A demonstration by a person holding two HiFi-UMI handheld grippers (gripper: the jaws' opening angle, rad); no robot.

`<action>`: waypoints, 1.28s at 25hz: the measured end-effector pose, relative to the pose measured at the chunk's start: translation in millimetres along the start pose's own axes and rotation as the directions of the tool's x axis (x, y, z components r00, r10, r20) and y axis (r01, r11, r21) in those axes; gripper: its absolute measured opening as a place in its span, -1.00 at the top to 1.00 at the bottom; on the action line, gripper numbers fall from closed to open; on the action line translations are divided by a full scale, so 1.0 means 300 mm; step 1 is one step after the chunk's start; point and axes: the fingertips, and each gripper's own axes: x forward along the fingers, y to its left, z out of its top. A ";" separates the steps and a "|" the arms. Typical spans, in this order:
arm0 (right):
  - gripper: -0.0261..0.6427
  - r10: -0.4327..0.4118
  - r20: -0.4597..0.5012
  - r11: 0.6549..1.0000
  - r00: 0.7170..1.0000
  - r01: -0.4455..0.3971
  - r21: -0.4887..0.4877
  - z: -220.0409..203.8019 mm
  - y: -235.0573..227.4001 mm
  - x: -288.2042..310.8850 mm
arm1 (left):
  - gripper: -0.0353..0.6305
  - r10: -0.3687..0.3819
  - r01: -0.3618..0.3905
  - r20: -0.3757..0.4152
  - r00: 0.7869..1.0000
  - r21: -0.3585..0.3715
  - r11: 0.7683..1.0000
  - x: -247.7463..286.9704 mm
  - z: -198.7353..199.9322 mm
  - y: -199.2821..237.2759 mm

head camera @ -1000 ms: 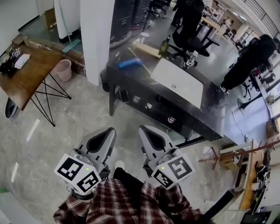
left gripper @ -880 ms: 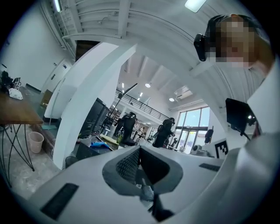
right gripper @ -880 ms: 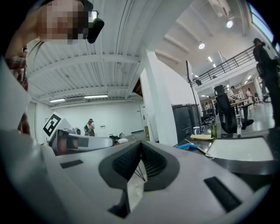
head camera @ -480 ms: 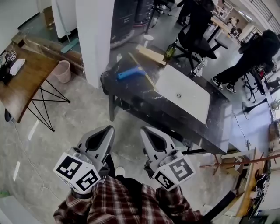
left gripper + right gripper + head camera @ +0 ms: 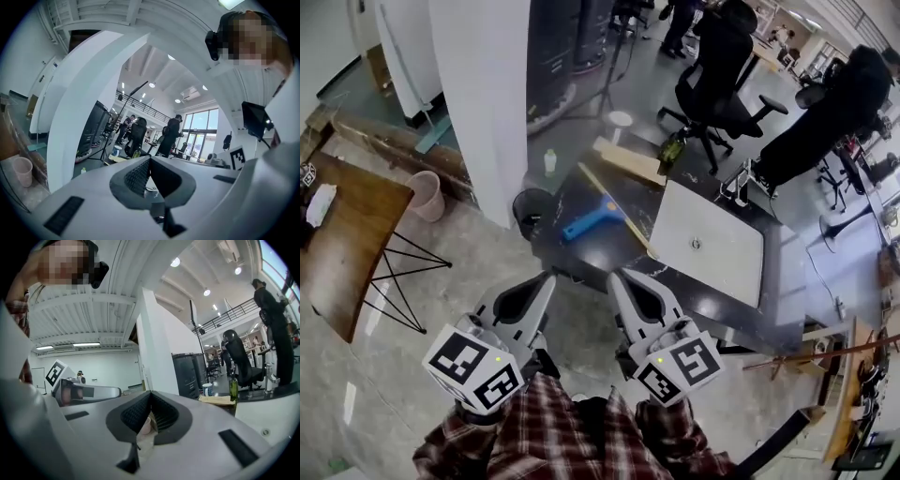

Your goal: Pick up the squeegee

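Where it lies on blk table (image 5: 724, 302), squeegee (image 5: 592, 220) runs lower-left to upper-right.

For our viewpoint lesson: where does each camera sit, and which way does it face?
Head view: on the head, steeply down at dark table and squeegee; left tool, right tool, plaid sleeves show.
Left gripper view: on left tool, level, toward white pillar; its shut jaws show.
Right gripper view: on right tool, level, toward green bottle; its shut jaws show.
Shared: head and right gripper views both show the green bottle.
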 end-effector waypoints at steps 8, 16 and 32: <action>0.89 -0.081 -0.026 0.996 0.996 0.082 0.042 -0.028 -0.084 0.236 | 0.86 -0.061 0.063 -0.081 0.995 0.015 0.998 0.141 0.048 0.226; 0.89 -0.127 -0.080 0.987 0.989 0.134 0.090 -0.080 -0.268 0.340 | 0.86 -0.091 0.087 -0.150 0.984 -0.035 0.996 0.342 0.002 0.334; 0.89 -0.060 -0.034 0.998 0.998 0.061 0.024 0.106 -0.573 0.544 | 0.86 -0.072 0.074 -0.069 0.995 0.029 0.997 0.699 0.196 0.435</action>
